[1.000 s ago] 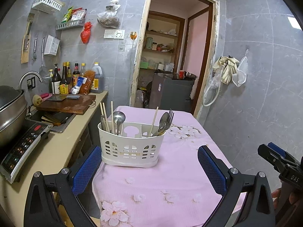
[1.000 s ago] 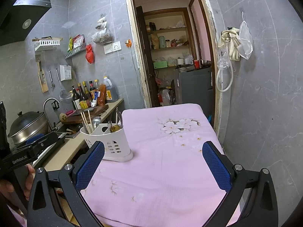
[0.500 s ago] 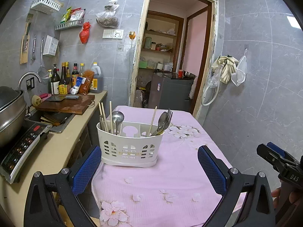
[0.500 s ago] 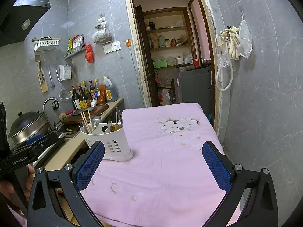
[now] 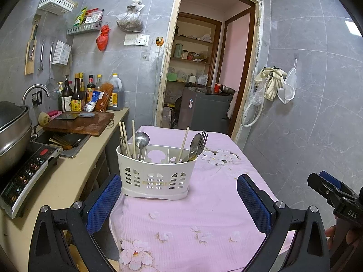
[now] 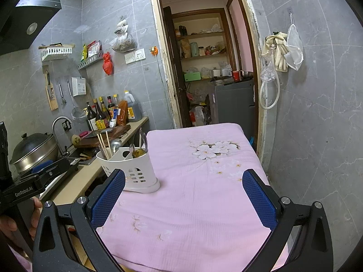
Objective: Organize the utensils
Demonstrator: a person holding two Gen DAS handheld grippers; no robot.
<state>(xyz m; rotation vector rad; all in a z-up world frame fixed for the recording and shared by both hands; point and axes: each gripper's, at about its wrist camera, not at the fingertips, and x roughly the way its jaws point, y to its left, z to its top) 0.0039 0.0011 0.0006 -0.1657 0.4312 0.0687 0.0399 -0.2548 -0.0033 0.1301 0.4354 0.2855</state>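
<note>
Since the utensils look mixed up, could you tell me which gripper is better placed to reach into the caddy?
Probably the left gripper: the white plastic utensil caddy sits almost centred between its open fingers, whereas it lies off to the right gripper's left side.

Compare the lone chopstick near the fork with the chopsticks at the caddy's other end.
The single chopstick leans rightward in the caddy's right section, beside the fork and spoon; the chopstick bundle stands in the left section next to the ladle. The one stands alone; the bundle holds several, splayed. All are pale wooden sticks, tips up, rising above the rim.
</note>
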